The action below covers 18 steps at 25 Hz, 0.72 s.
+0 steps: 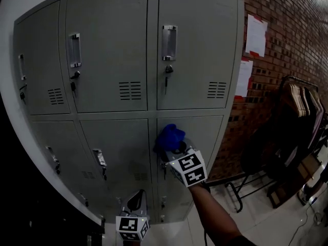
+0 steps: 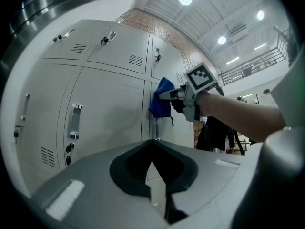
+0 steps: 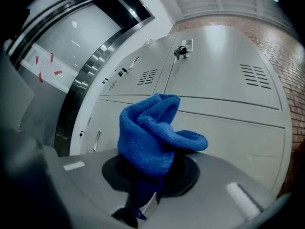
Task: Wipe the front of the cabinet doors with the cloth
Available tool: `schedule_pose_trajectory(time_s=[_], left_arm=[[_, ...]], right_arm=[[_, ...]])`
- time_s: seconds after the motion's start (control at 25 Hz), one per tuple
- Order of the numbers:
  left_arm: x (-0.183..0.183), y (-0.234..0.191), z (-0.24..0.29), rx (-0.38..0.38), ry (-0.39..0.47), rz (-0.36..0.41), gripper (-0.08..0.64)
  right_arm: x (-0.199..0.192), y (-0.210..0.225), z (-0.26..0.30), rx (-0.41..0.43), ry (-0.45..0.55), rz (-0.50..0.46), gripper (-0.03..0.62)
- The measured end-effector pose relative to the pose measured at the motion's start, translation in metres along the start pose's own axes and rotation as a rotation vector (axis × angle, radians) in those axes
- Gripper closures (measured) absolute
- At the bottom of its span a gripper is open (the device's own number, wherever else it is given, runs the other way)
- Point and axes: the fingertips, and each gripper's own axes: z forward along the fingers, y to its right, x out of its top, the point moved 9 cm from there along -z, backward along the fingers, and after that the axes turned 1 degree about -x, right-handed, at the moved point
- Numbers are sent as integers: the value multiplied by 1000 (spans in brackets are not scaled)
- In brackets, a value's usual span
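Brick wall (image 1: 277,14) closes the right side of the room, with a clothes rack (image 1: 302,99) standing before it. A grey metal cabinet (image 1: 118,60), two rows of doors, fills the rest of the head view.

Head view: the right gripper (image 1: 176,148) is raised on an outstretched forearm (image 1: 212,209). It carries the blue cloth (image 1: 169,136) to the upper left corner of the lower right door (image 1: 200,137), beside the centre seam. The cloth leads and the gripper sits behind it, so only fabric would meet the paint. The left gripper (image 1: 136,201) hangs low and near, clear of the doors. Judged idle, since wiping needs one tool.

Left gripper view: its jaws meet tip to tip with nothing between them (image 2: 152,144). Beyond them the cloth (image 2: 162,99) shows at the door face, just above a door handle (image 2: 156,128). Whether fabric actually presses on metal cannot be told from here.

Right gripper view: the right gripper (image 3: 147,185) is clamped on the cloth's lower end. The rest of the cloth (image 3: 152,137) bunches up in a loose wad ahead of the jaws. Door panels and vents lie close beyond. The wad makes a soft pad for rubbing. Judgement: most of the cabinet front is yet to be covered.
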Motion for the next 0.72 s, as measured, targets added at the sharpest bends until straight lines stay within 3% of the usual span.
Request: schedule_pose_trajectory(time_s=[0.32,0.72], left_arm=[[-1,7,3,-29,-5,-2,550],[-5,11,7,-49,-17,-4,550]], right_arm=[[-1,-5,16,1,-63,-45,520],[-30,54,-25,-110,-109,-37,520]])
